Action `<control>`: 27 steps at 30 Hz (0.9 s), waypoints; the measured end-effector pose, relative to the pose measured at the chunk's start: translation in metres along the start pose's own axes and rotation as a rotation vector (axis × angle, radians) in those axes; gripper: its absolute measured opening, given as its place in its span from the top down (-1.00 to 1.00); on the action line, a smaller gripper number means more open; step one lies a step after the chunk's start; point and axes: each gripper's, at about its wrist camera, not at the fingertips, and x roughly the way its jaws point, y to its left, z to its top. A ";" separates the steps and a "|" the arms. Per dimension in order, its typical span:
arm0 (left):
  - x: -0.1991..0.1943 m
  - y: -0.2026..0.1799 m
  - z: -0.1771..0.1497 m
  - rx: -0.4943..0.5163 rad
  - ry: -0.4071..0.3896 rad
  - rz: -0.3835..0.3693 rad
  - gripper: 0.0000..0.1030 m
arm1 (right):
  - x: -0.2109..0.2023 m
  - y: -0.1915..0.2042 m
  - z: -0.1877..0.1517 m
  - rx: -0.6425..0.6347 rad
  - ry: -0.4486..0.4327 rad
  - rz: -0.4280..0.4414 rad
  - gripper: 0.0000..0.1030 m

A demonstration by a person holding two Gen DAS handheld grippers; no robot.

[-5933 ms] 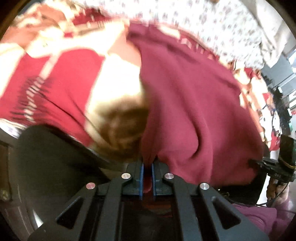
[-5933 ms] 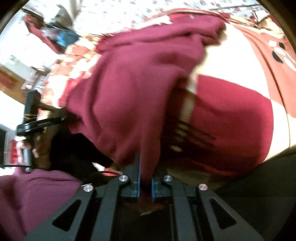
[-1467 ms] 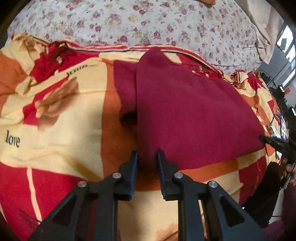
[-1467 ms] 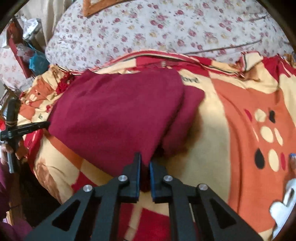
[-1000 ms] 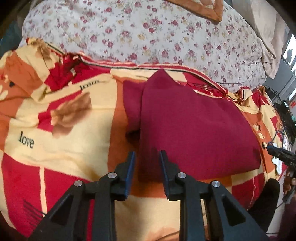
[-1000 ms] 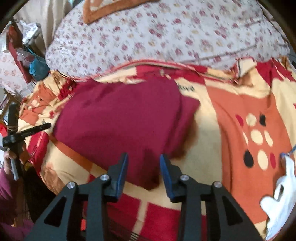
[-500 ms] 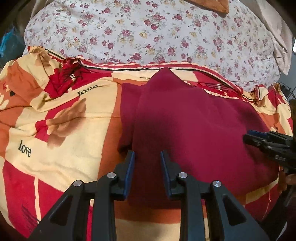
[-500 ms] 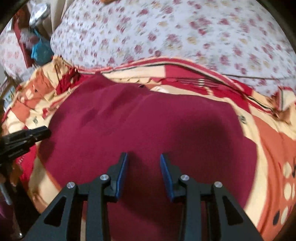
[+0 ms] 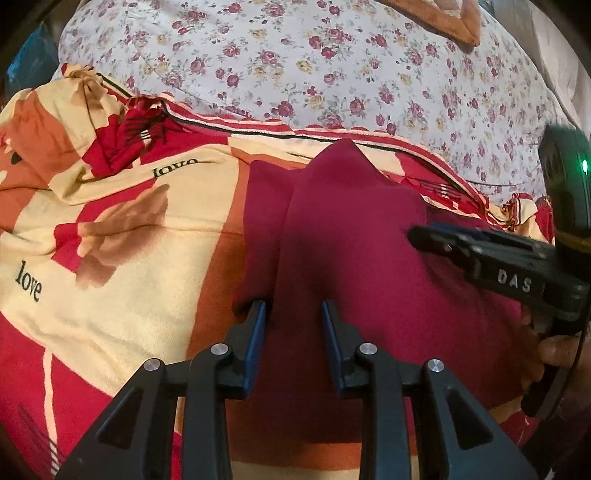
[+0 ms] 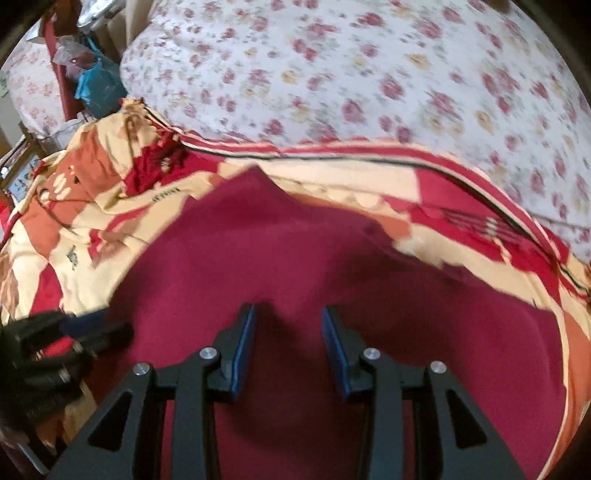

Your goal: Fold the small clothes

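A dark red garment (image 9: 354,240) lies folded on a red, cream and orange blanket (image 9: 129,258); it also fills the middle of the right wrist view (image 10: 295,258). My left gripper (image 9: 293,310) is open and empty, its jaws standing over the garment's left folded edge. My right gripper (image 10: 288,314) is open and empty, low over the garment's middle. The right gripper also shows at the right of the left wrist view (image 9: 480,254), and the left gripper is a blur at the lower left of the right wrist view (image 10: 55,343).
A white bedsheet with red flowers (image 9: 332,62) lies beyond the blanket (image 10: 110,206). Blue and red clutter (image 10: 92,85) stands at the far left beside the bed. A brown-edged cloth (image 9: 443,18) lies at the top.
Both grippers opened and let go of the garment, which now lies flat on the blanket. Both have since moved in over it, the right gripper swinging left toward its middle.
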 end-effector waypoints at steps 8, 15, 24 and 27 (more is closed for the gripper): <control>0.001 0.009 -0.002 -0.026 -0.018 -0.063 0.82 | 0.035 0.031 0.036 -0.056 0.032 0.014 0.23; 0.003 0.032 -0.005 -0.143 -0.029 -0.228 0.62 | 0.078 0.046 0.060 -0.065 0.121 -0.004 0.23; 0.002 0.037 -0.007 -0.163 -0.024 -0.279 0.46 | 0.087 0.061 0.073 0.002 0.197 0.051 -0.54; 0.000 0.040 -0.008 -0.182 -0.026 -0.294 0.45 | 0.102 0.079 0.073 -0.075 0.227 -0.018 -0.76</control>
